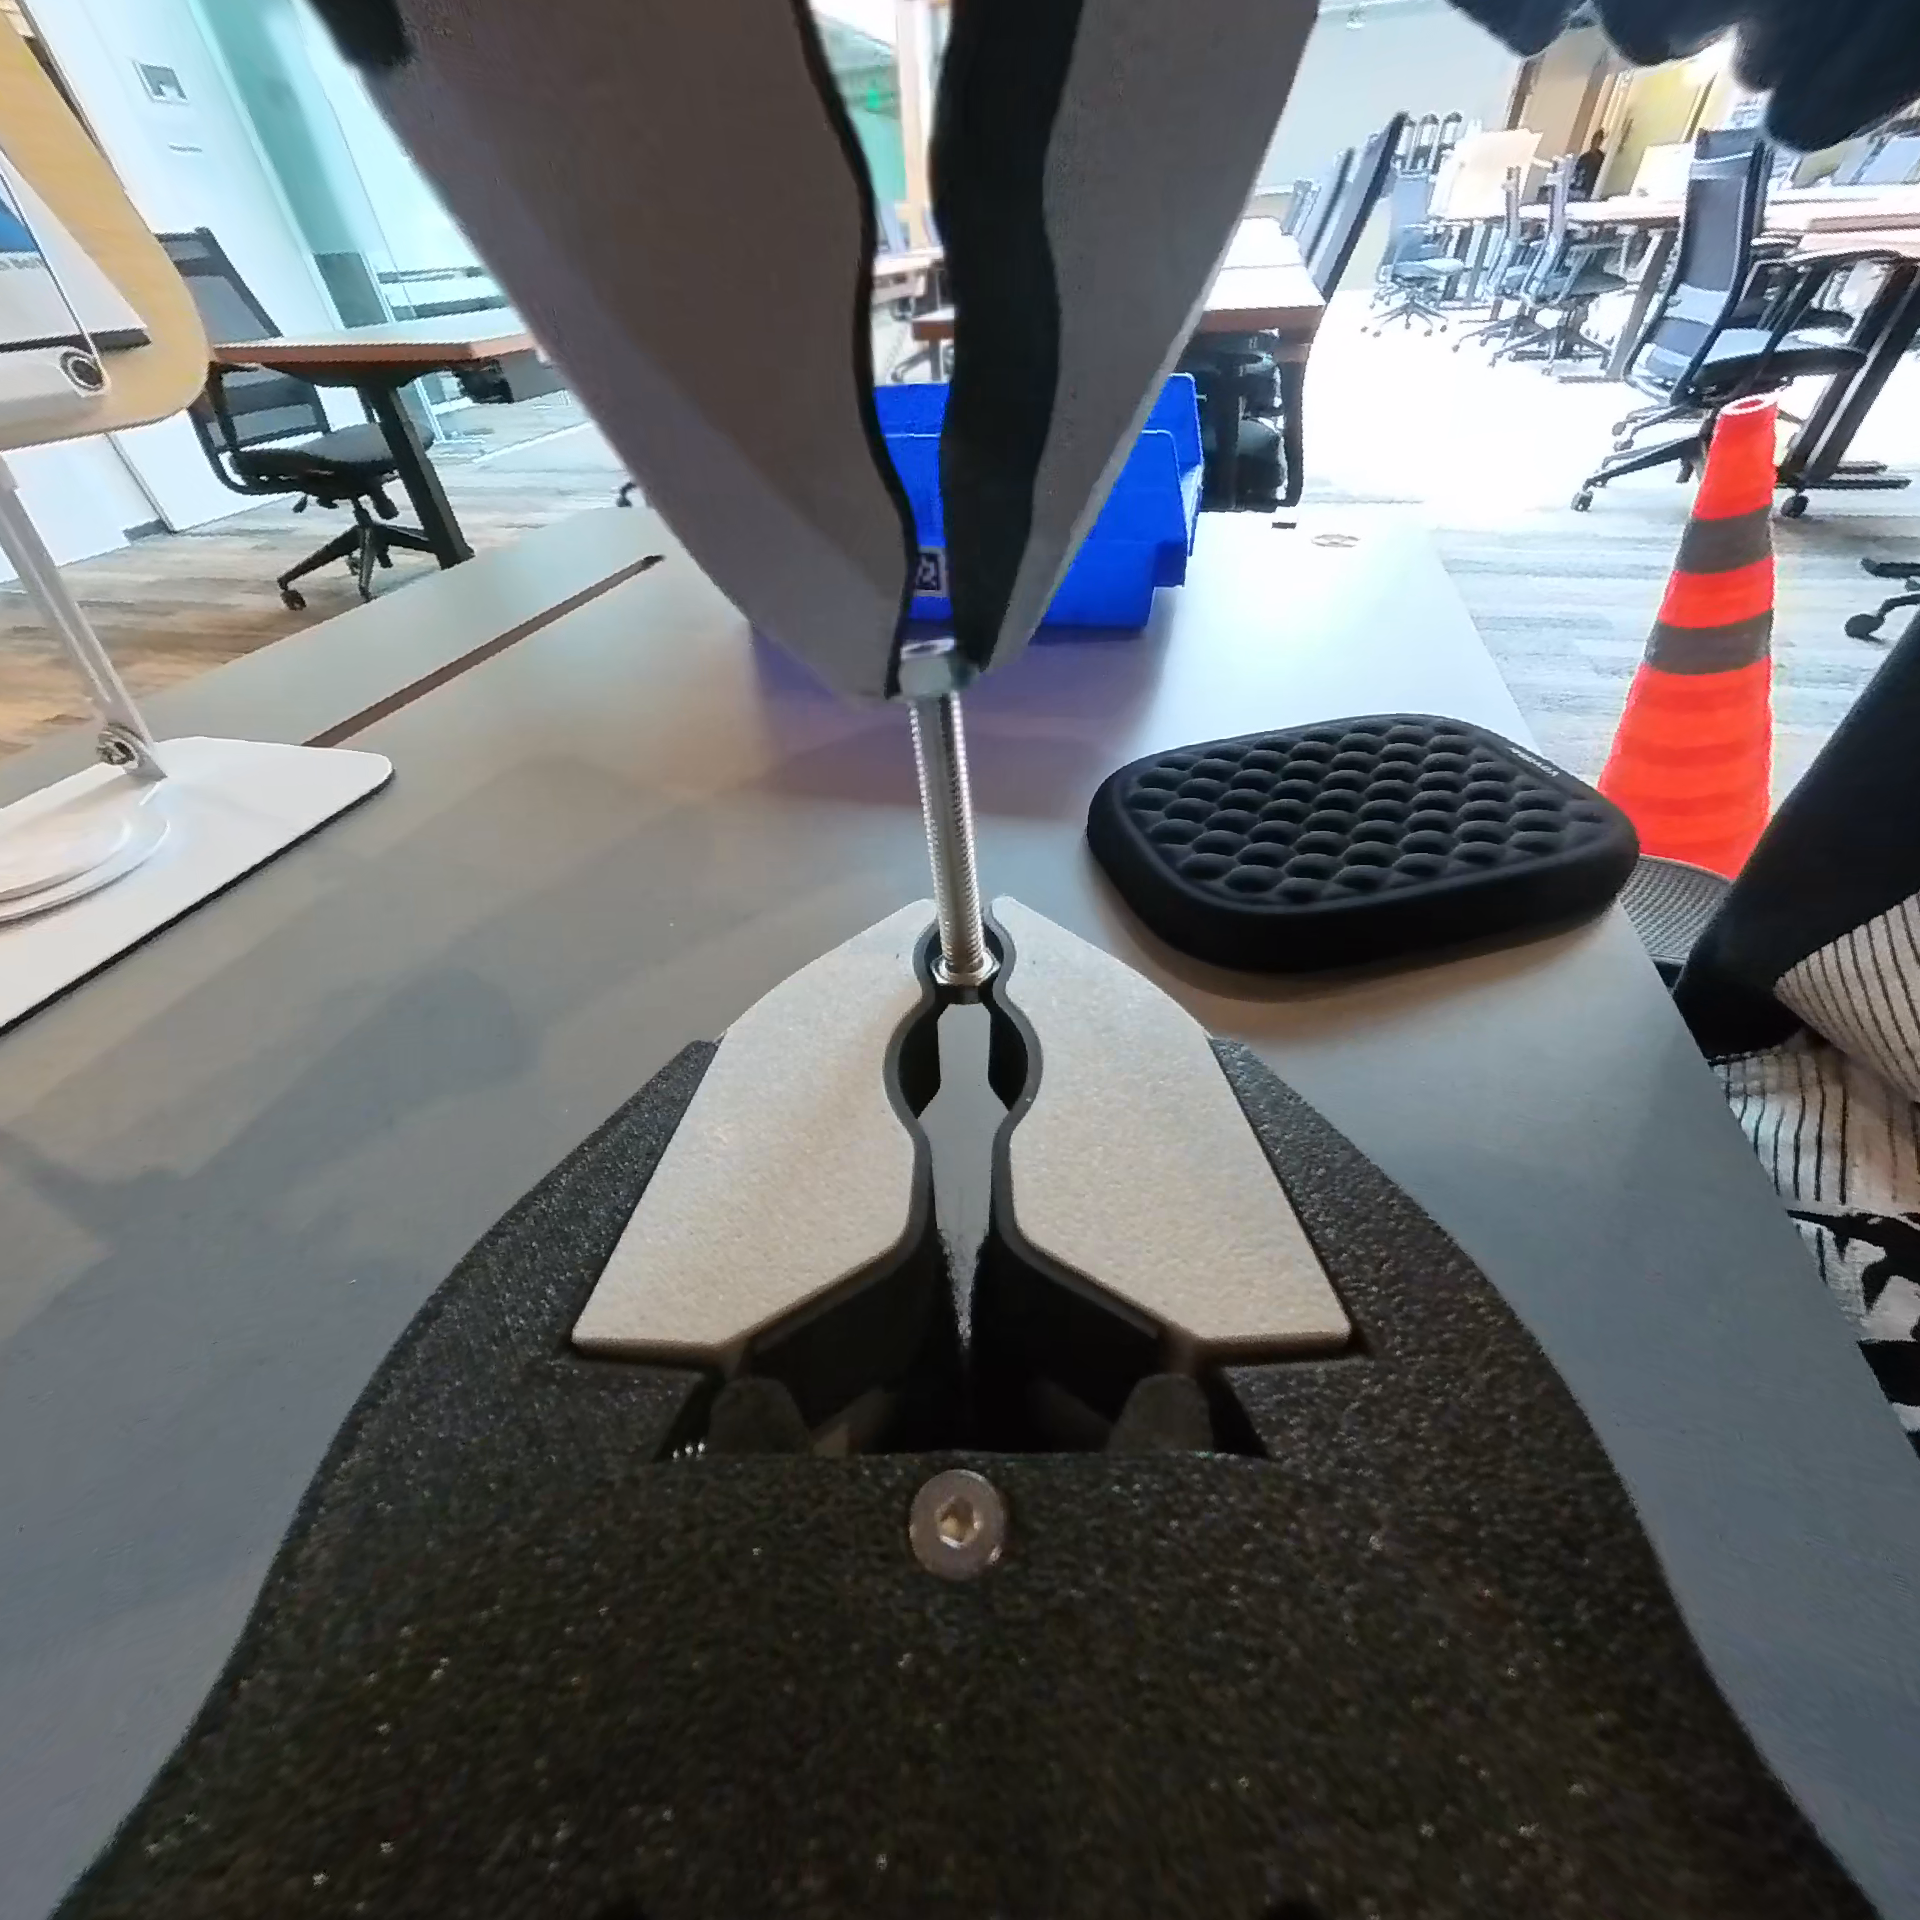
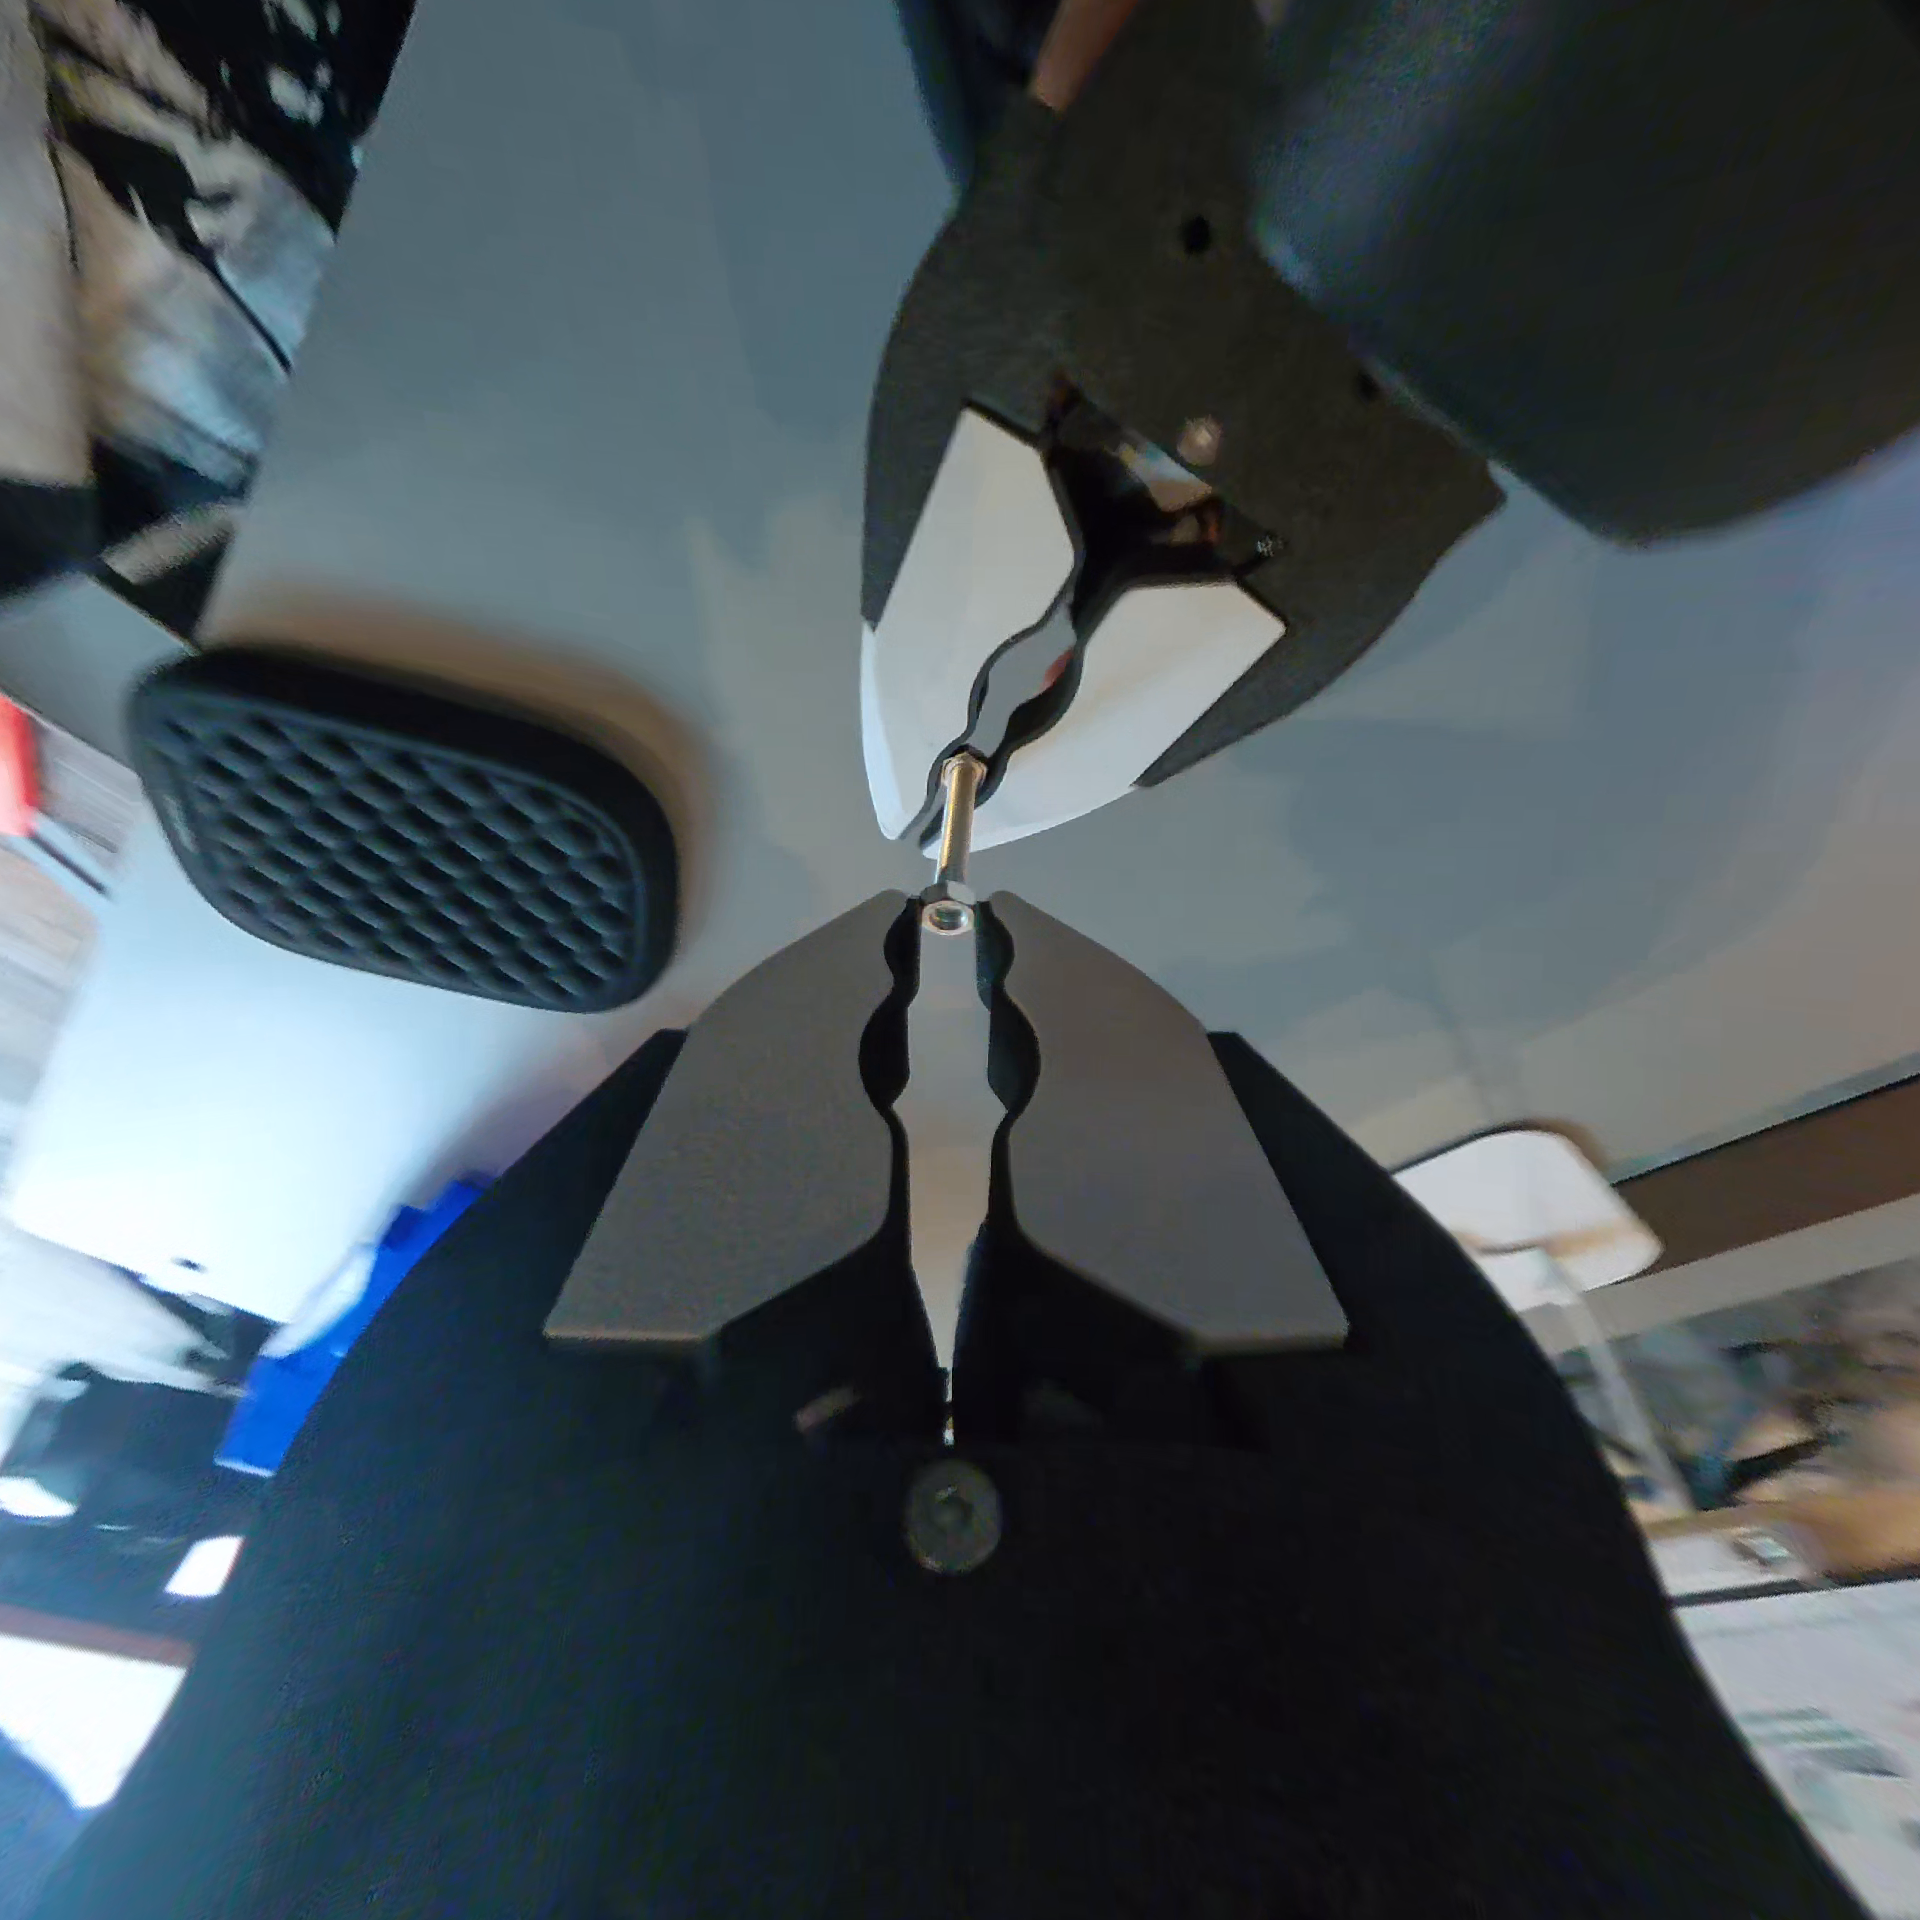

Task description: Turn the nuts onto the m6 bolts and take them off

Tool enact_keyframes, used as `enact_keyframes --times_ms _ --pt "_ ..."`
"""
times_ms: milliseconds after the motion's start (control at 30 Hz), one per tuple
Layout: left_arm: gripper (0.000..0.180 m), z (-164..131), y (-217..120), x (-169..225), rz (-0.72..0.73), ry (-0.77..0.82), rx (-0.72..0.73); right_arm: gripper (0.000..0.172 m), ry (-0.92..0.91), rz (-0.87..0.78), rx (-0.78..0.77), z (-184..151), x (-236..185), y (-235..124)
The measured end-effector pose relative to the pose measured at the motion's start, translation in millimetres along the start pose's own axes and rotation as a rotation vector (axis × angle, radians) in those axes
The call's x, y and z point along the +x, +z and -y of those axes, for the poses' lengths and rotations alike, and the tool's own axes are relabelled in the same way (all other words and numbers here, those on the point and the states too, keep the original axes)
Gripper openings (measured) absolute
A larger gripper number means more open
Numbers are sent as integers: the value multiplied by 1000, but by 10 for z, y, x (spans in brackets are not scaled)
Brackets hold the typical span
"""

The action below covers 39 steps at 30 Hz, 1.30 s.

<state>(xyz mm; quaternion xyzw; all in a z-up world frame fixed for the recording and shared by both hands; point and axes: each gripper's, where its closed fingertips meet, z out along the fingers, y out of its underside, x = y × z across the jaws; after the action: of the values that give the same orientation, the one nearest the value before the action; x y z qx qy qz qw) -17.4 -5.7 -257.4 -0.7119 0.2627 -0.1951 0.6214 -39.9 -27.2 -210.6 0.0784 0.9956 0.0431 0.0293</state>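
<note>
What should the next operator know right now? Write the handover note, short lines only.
Left tongs: shut on the bolt at its head end, held above the grey table.
Right tongs: shut on the nut at the bolt's far tip.
Done: nut sits on the thread's end.
Left: whether it is going on or coming off cannot be told; keep turning.
Nearby: black honeycomb pad, blue bin.

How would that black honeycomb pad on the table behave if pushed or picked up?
The black honeycomb pad looks like soft foam or rubber with rounded edges, so it would probably flex when lifted. It lies flat on the grey table, so it likely grips and drags, not slides. It cannot roll or tip.
</note>
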Motion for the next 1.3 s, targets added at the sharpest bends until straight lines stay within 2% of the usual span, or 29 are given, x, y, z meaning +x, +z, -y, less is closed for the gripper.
enact_keyframes --times_ms 367,567,800,867,1067,1300 --pt "3 0 0 -40 26 -10 0 9 351 40 57 -8 50 4" --pt "3 -8 7 -35 25 -5 -7 10 323 22 41 -21 40 11" --pt "3 -37 28 -23 10 -12 -31 10 16 -115 -62 -33 47 42" --pt "3 -49 36 -26 6 -21 -40 10 -24 -131 -100 -68 44 62" --pt "3 -105 75 -27 21 -4 -87 10 111 -32 -163 -118 4 128" --pt "3 -73 54 -38 34 0 -63 10 327 72 -113 -137 -25 111"
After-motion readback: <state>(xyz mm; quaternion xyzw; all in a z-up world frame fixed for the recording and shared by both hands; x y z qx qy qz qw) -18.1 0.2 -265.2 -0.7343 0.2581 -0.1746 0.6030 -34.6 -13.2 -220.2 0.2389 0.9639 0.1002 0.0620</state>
